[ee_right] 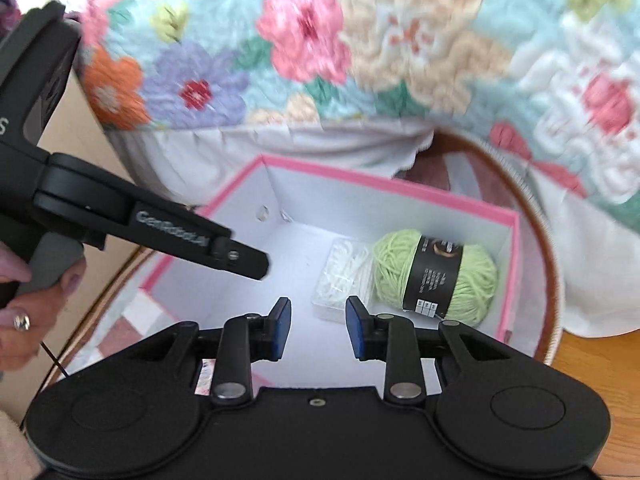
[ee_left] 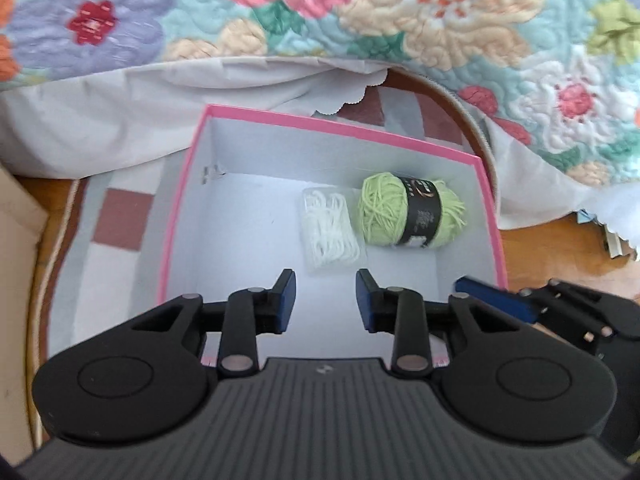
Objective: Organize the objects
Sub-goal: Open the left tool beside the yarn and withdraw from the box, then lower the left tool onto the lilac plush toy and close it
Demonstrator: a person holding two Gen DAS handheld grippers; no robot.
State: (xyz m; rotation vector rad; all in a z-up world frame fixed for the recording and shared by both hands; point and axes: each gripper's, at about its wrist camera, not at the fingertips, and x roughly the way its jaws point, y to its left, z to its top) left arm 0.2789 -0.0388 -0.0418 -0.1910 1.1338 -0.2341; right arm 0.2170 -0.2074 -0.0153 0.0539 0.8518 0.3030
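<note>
A pink box [ee_left: 280,117] with a white inside sits on a rug; it also shows in the right wrist view [ee_right: 384,187]. Inside, at the far right, lie a light green yarn ball [ee_left: 380,210] with a black label and a clear packet of white cord [ee_left: 330,230]. Both show in the right wrist view: the yarn [ee_right: 476,280] and the packet [ee_right: 344,276]. My left gripper [ee_left: 326,300] is open and empty above the box's near side. My right gripper [ee_right: 314,328] is open and empty, also above the box. The left gripper's body [ee_right: 160,224] crosses the right view at left.
A floral quilt [ee_left: 400,12] with a white sheet [ee_left: 120,112] hangs behind the box. A checked rug [ee_left: 120,220] with a brown border lies under it on a wooden floor [ee_left: 560,248]. A cardboard box [ee_left: 16,216] stands at the left.
</note>
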